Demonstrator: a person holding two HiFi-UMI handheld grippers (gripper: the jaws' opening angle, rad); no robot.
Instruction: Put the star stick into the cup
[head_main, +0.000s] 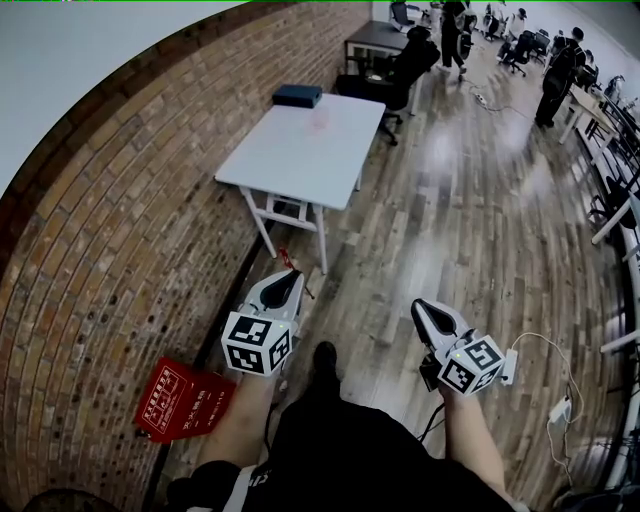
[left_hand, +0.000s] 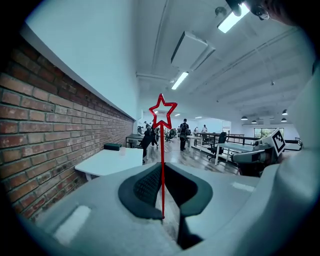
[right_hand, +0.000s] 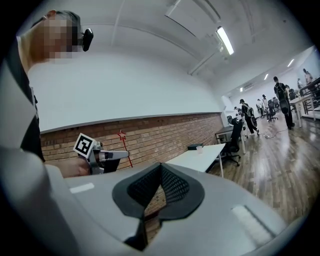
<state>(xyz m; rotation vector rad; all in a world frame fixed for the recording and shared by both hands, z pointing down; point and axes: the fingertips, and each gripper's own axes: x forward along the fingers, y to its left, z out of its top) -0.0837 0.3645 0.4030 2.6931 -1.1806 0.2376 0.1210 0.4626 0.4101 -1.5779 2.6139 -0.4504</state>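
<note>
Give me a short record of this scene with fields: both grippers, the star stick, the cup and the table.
left gripper: shut on the star stick, gripped near its lower end
right gripper: shut, nothing between its jaws
star stick: red, thin shaft with an outline star at the far end
cup: small, on the white table, beside the dark box
white table: ahead of the person, along the brick wall
progress: stick not yet in the cup; both grippers are well short of the table

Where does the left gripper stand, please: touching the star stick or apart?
Touching: the left gripper view shows the left gripper shut on the star stick.
</note>
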